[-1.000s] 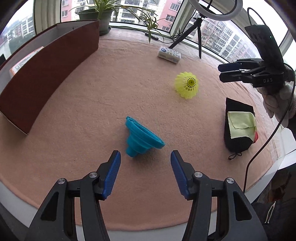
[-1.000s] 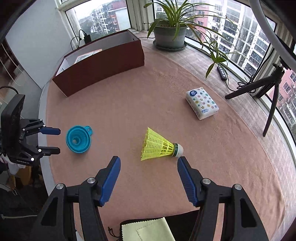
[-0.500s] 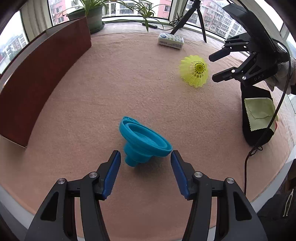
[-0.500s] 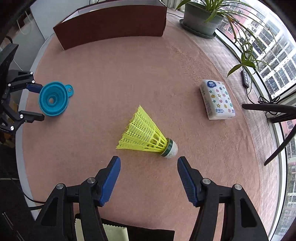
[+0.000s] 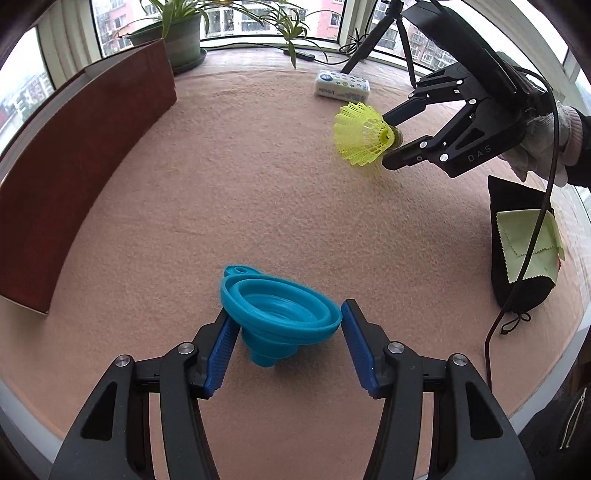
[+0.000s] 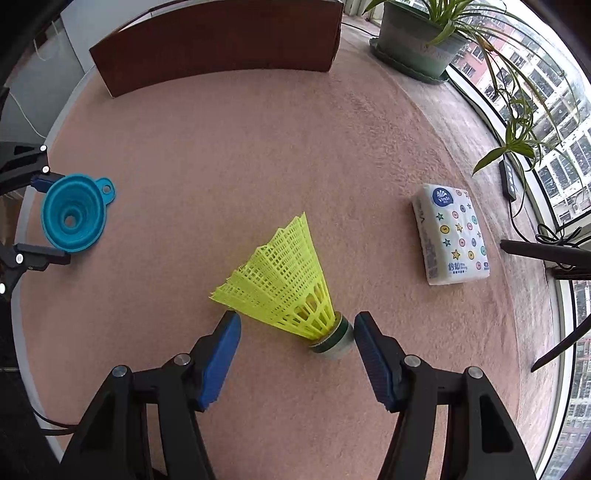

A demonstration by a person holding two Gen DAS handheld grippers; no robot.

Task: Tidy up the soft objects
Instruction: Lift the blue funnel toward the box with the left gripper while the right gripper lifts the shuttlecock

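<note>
A blue collapsible funnel [image 5: 280,314] lies tilted on the pink felt table [image 5: 240,177]. My left gripper [image 5: 286,336] stands open around it, one blue pad on each side of the rim; no squeeze shows. From the right wrist view the funnel [image 6: 74,214] sits between those same fingers at the table's left edge. A yellow plastic shuttlecock [image 6: 288,280] lies on its side, cork end toward me. My right gripper [image 6: 295,332] is open and straddles its cork end. In the left wrist view the right gripper [image 5: 389,140] is down at the shuttlecock [image 5: 358,134], held by a gloved hand.
A brown open box [image 5: 74,155] stands along the far left; it also shows at the back [image 6: 221,37]. A tissue pack [image 6: 452,232] lies right of the shuttlecock. A black pouch with a green cloth [image 5: 524,236] lies at the right edge. A potted plant [image 6: 417,40] and a tripod [image 5: 380,33] stand by the windows.
Both grippers have come down onto their objects: the funnel now sits between the left fingers, the shuttlecock's cork end between the right fingers. The right gripper has rolled. Jaw openings look unchanged.
</note>
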